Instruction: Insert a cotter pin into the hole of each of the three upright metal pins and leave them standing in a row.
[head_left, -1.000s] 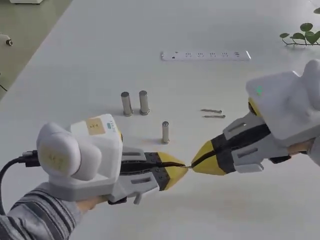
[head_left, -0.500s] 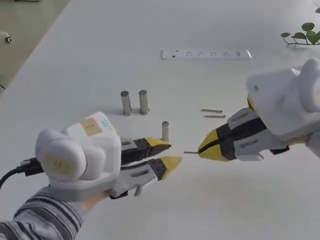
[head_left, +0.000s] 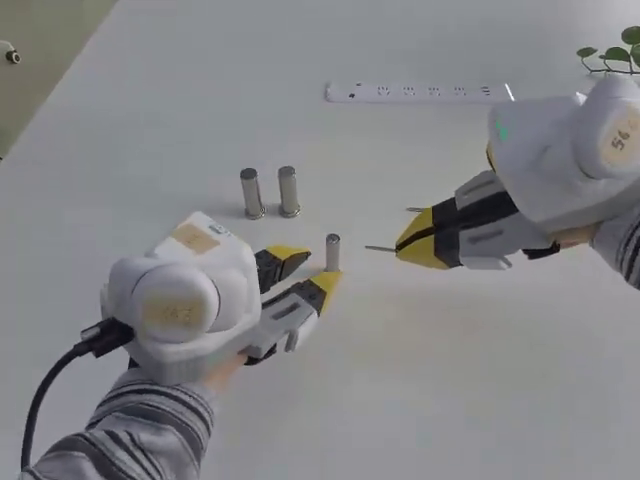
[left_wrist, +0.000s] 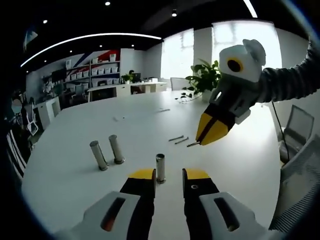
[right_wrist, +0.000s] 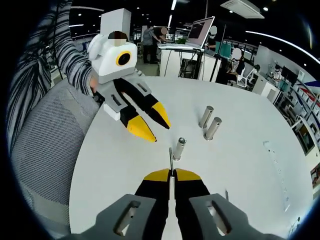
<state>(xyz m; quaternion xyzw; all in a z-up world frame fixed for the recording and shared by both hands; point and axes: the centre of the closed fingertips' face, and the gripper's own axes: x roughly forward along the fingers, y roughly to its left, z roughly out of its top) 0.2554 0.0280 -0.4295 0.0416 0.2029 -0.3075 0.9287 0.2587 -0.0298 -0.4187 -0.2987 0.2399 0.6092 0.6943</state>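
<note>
Three metal pins (head_left: 251, 193) (head_left: 289, 191) (head_left: 333, 252); left gripper (head_left: 314, 268) agape (empty), right gripper (head_left: 401, 245) pinching one cotter pin (head_left: 380, 247).

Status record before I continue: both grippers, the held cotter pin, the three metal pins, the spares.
left gripper: open, jaw tips either side of the nearest metal pin, not closed on it
right gripper: shut on a cotter pin, its tip aimed at that pin, not yet in the hole
left back pin, right back pin: upright, side by side, no cotter pin seen in either
spare cotter pins: two lying on the table
inserted so far: none
</note>
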